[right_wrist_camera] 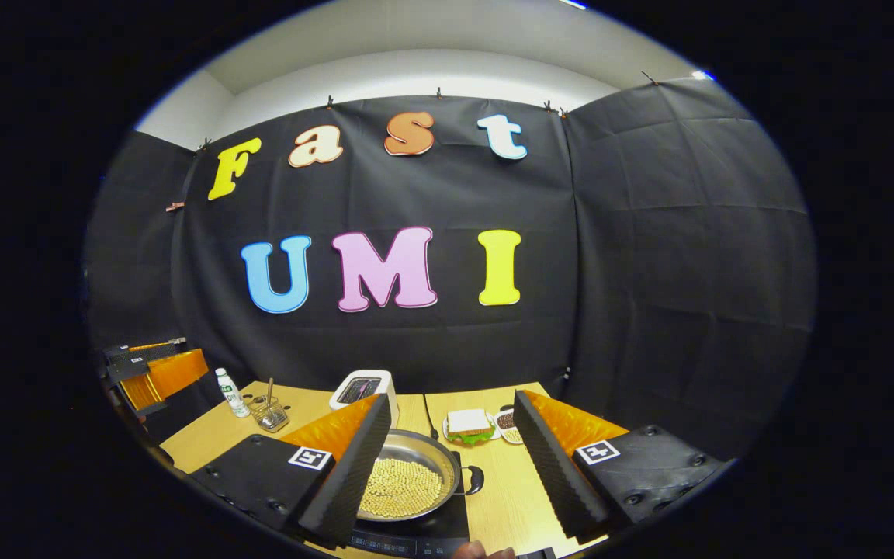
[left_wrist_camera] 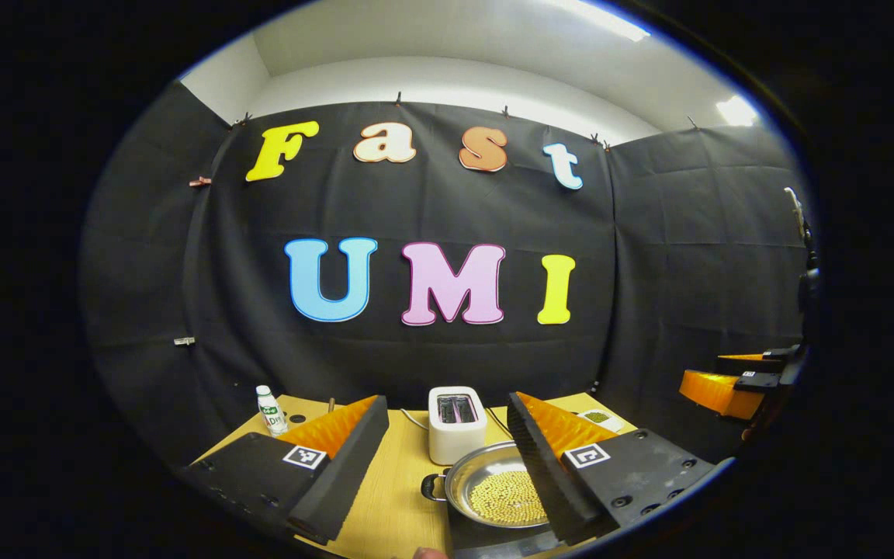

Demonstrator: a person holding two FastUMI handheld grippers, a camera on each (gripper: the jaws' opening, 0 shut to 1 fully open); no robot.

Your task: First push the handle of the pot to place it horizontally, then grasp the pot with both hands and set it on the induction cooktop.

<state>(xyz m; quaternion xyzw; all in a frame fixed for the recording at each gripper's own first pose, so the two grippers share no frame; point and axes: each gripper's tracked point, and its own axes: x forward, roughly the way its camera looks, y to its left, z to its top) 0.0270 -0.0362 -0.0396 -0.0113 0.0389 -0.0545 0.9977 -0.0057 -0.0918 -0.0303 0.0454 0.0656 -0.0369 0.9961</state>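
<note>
left gripper (left_wrist_camera: 447, 458): fingers spread wide apart, nothing held between them, pointing forward, raised.
right gripper (right_wrist_camera: 451, 458): fingers spread wide apart, holding nothing, raised; seen off to the right in the left gripper view (left_wrist_camera: 738, 384).
gap: grippers well apart.

The bottle (left_wrist_camera: 271, 410) wears a label too small to read. Each gripper finger carries a square coded marker (left_wrist_camera: 305, 456), not text.
</note>
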